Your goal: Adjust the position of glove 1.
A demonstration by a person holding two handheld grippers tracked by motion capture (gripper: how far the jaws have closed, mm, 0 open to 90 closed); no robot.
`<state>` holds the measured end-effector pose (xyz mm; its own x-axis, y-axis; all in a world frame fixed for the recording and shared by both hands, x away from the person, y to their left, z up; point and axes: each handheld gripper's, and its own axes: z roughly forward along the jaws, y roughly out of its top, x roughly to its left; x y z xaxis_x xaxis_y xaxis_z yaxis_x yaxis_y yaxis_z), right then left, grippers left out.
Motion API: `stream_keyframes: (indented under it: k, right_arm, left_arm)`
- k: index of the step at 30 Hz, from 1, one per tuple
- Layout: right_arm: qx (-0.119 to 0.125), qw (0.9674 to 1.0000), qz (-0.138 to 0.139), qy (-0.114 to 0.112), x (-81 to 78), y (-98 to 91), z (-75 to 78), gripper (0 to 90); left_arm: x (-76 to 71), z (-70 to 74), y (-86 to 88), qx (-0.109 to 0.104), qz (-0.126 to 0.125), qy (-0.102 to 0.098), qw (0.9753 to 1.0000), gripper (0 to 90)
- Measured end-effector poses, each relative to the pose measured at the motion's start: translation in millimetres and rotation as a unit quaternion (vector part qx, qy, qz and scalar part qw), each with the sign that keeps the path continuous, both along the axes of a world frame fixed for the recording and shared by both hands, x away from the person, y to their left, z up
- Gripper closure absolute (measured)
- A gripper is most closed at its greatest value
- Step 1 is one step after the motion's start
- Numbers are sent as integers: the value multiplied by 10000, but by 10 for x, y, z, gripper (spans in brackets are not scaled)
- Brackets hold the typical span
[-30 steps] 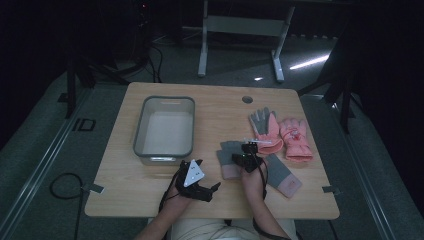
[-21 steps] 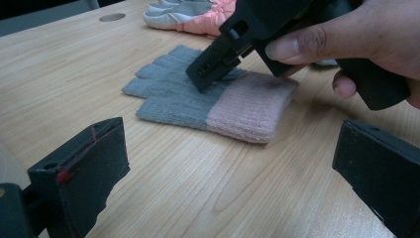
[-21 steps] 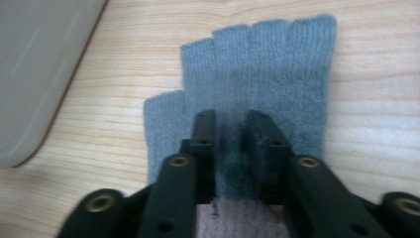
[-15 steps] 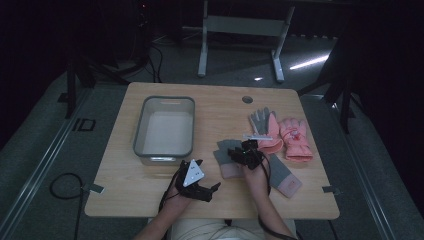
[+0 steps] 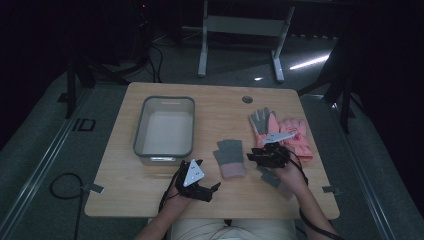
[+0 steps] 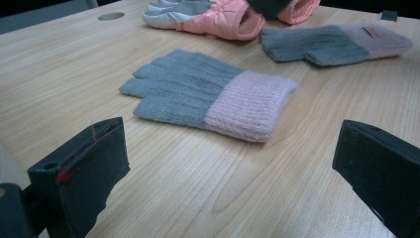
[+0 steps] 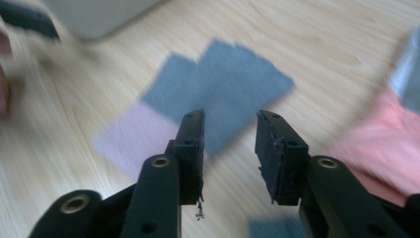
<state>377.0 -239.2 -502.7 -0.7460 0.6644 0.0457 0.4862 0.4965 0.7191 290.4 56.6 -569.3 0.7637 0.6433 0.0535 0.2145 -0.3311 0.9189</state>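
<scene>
Grey-pink knit glove (image 6: pixel 210 94) lies flat | left tongs (image 6: pixel 233 173) wide apart | right tongs (image 7: pixel 230 148) parted, empty

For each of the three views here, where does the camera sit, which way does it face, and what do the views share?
High view: above the person's side, facing forward and down on the table; both forearms, left claw and right claw show.
Left gripper view: low over the tabletop, between wide-open jaws, facing the grey-and-pink knit glove.
Right gripper view: tilted down between narrowly parted jaws, blurred, at that glove.
Shared: that glove.
</scene>
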Motion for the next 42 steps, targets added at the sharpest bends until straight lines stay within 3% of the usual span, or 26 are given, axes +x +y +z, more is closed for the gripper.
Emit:
stream_keyframes:
  k: [7, 12, 18, 22, 24, 28, 38, 42]
  right_arm:
    - [-256, 9996, 80, 55, -94, -420, -39, 674]
    - [-547, 9983, -144, 129, -155, -691, -118, 678]
    - [-623, 9973, -230, 317, -231, -898, -302, 666]
    - [-553, 9973, -276, 398, -234, -951, -374, 659]
    - [-632, 9970, -261, 373, -236, -936, -378, 669]
    - [-790, 9958, -276, 367, -237, -888, -375, 732]
    - [-710, 9945, -612, 469, -266, -834, -355, 848]
    - [-712, 9949, -694, 193, -373, -776, -271, 852]
  left_arm:
    - [2, 1, 3, 0, 7, 8, 10000, 4]
    - [3, 1, 3, -1, 7, 14, 10000, 4]
    - [4, 1, 2, 2, 9, 15, 10000, 4]
    - [4, 0, 3, 2, 14, 16, 10000, 4]
    - [3, 0, 1, 5, 13, 12, 10000, 4]
    - [3, 0, 3, -1, 13, 16, 10000, 4]
    - [1, 0, 0, 4, 16, 1, 10000, 4]
    - [1, 0, -1, 11, 30, 3, 10000, 4]
